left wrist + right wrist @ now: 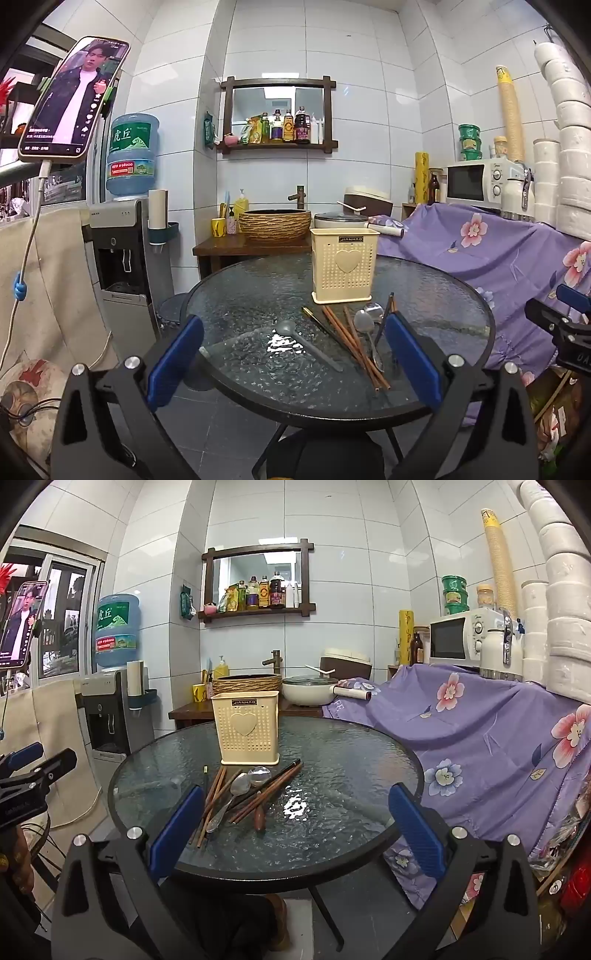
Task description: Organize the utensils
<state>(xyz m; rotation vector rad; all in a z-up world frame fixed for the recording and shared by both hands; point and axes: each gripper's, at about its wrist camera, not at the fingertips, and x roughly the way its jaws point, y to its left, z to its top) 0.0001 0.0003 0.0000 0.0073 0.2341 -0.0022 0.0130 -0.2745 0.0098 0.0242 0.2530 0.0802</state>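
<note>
A cream perforated utensil holder (345,266) (245,731) stands upright on the round glass table (258,288) (351,757). In front of it lie loose utensils: brown chopsticks (354,347) (214,794), metal spoons (365,323) (239,784), a grey spoon (306,343) and a brown-handled piece (259,818). My left gripper (295,354) hovers open at the table's near edge, holding nothing. My right gripper (295,830) is open too, held short of the pile. Each gripper shows at the other view's edge: the right (561,325), the left (29,771).
A purple floral cloth (498,251) (498,731) covers furniture right of the table, with a microwave (476,181) behind. A water dispenser (122,236) and a mounted phone (74,99) are on the left. A basin (275,221) sits behind the table.
</note>
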